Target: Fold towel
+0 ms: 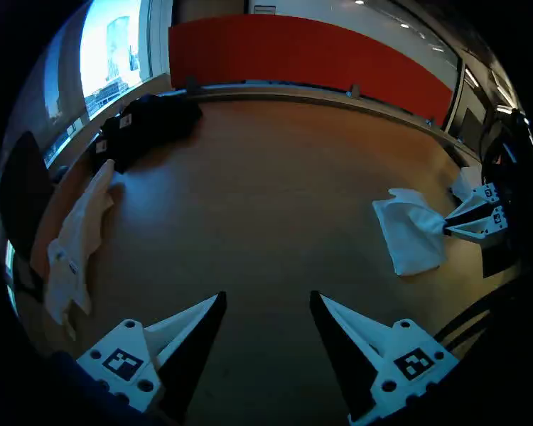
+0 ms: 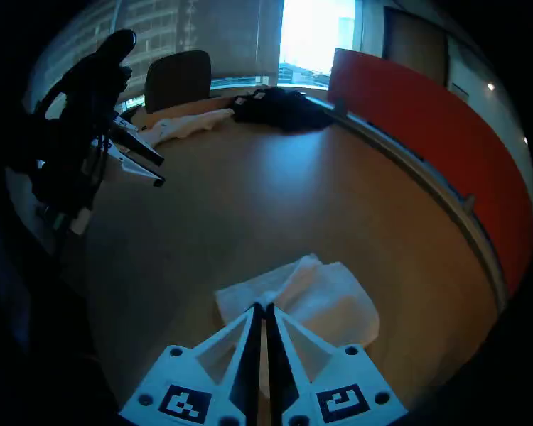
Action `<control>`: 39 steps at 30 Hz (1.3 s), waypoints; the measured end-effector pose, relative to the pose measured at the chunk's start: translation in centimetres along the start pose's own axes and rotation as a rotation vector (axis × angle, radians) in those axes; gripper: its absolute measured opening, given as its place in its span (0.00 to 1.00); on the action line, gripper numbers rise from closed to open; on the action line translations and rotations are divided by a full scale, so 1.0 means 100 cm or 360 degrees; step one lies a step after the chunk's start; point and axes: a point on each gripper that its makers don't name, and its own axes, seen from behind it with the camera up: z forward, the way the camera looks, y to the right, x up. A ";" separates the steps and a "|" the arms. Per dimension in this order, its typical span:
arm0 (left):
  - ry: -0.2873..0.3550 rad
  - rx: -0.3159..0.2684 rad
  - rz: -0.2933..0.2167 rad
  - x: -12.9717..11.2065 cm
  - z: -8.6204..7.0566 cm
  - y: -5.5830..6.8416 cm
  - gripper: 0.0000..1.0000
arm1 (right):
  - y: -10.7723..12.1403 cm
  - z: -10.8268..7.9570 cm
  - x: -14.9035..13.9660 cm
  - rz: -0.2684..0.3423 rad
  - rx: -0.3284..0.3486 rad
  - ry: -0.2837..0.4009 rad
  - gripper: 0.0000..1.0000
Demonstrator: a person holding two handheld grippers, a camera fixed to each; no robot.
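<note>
The right gripper (image 2: 263,309) pinches a raised edge of a white towel (image 2: 325,298), its jaws drawn almost together on the cloth. The rest of the towel lies loosely bunched on a wooden table (image 2: 266,206), near the edge by a red wall panel (image 2: 437,135). Well apart across the tabletop, the left gripper (image 1: 266,298) hangs above bare wood with its jaws spread wide and nothing between them. At the far end, a heap of pale cloth (image 1: 74,248) lies near a black bag (image 1: 149,124), before a chair (image 2: 178,78).
</note>
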 end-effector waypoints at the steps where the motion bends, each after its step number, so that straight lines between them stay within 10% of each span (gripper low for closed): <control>1: 0.0000 0.0000 0.0000 0.000 0.000 0.000 0.86 | 0.000 0.000 0.000 0.0000 0.0001 0.0000 0.05; 8: 0.0003 -0.0002 0.0002 0.001 0.000 0.001 0.86 | 0.000 -0.002 -0.001 -0.0001 0.0001 -0.0001 0.08; 18: 0.0001 0.0001 0.0001 0.001 -0.001 0.001 0.87 | 0.001 -0.006 -0.008 0.0030 -0.0011 -0.0006 0.66; 39: -0.0002 0.0004 0.0009 0.000 -0.003 0.002 0.86 | 0.010 -0.018 -0.047 0.0093 -0.0090 -0.0082 0.68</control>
